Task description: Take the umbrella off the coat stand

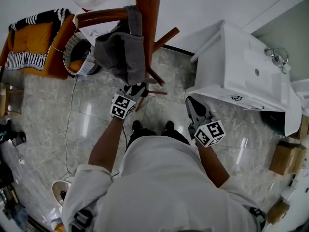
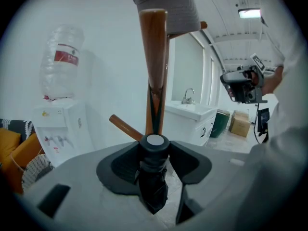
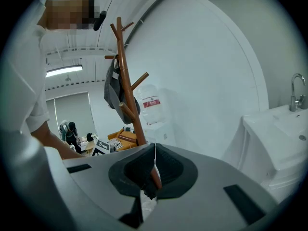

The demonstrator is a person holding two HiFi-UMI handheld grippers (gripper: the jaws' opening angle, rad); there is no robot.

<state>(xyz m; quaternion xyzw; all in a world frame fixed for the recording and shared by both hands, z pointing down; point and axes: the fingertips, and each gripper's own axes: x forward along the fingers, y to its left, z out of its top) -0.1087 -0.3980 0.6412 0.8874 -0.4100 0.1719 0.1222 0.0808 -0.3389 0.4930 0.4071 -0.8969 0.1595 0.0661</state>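
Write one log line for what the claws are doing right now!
left claw: shut on umbrella | right claw: shut, empty | umbrella: strap up along coat stand, not off yet

The brown wooden coat stand [image 1: 147, 13] is cut off by the head view's top edge. In the left gripper view, the folded black umbrella [image 2: 154, 153] shows only its handle end. Its lower length is hidden below the jaws.

umbrella [image 2: 154, 177] before coat stand [image 2: 155, 57], sink cabinet [image 2: 192, 121] right

Blk umbrella [image 2: 153, 177], red-brown coat stand [image 2: 154, 57] w/ grey cap [image 1: 120, 50], orange sofa [image 1: 36, 47], white cabinet [image 1: 241, 66].
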